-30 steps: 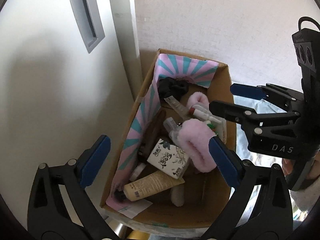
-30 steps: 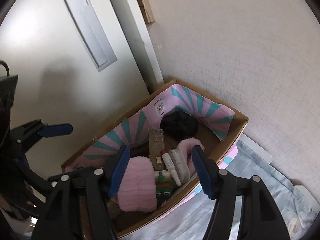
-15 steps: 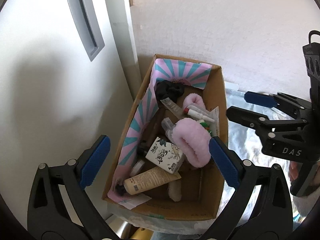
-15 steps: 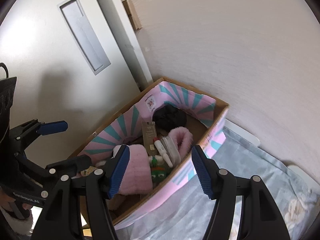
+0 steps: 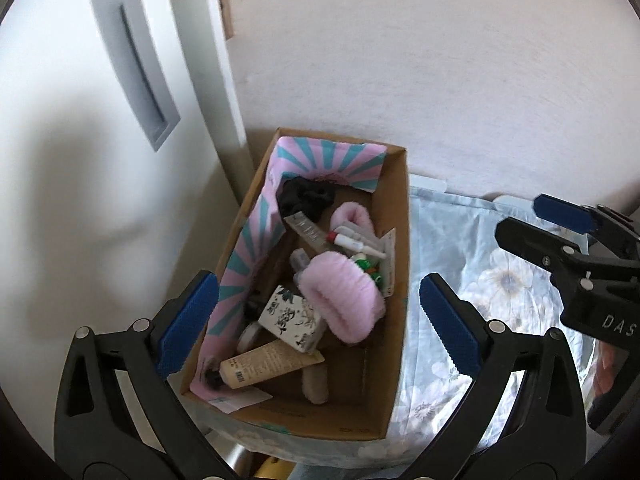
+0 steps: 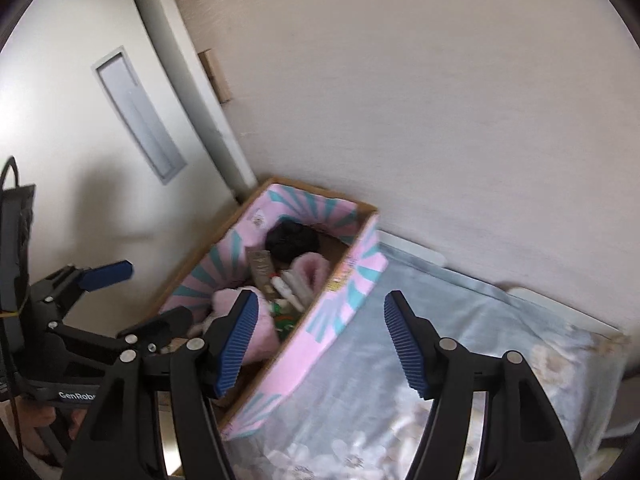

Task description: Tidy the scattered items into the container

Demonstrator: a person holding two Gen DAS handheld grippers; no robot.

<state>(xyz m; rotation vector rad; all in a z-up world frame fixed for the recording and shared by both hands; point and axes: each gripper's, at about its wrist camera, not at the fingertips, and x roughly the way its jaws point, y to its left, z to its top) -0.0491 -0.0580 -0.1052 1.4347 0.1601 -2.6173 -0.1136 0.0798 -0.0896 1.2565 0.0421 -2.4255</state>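
A pale blue bedsheet printed with white flowers (image 5: 496, 280) covers the surface, which runs up against a cream textured wall (image 5: 440, 80). To the left stands a white door with a grey recessed handle (image 6: 140, 116).

The long brown cardboard box lined with a pink-and-teal sunburst wrapper (image 5: 394, 360) sits in the corner where the door and wall meet, at the left edge of the sheet. Its long axis runs from the near edge of the bed straight toward the wall, with one narrow end close to the wall.

Inside lie a fluffy pink fabric band (image 5: 340, 296), a black scrunchie (image 5: 306, 196) at the far end, a beige squeeze tube with a black cap (image 5: 264, 368) lying crosswise near the front, and a white carton printed with black ink figures (image 5: 292, 318). Its writing is too small to read.

The left gripper (image 5: 320, 320) hangs above the box, its blue-padded jaws spread wide and empty. The right gripper (image 6: 320, 340) hovers over the box's right wall and the sheet, its jaws opening with nothing between them. Its body reads "DAS"; the left one's reads "GenRob", cut off.
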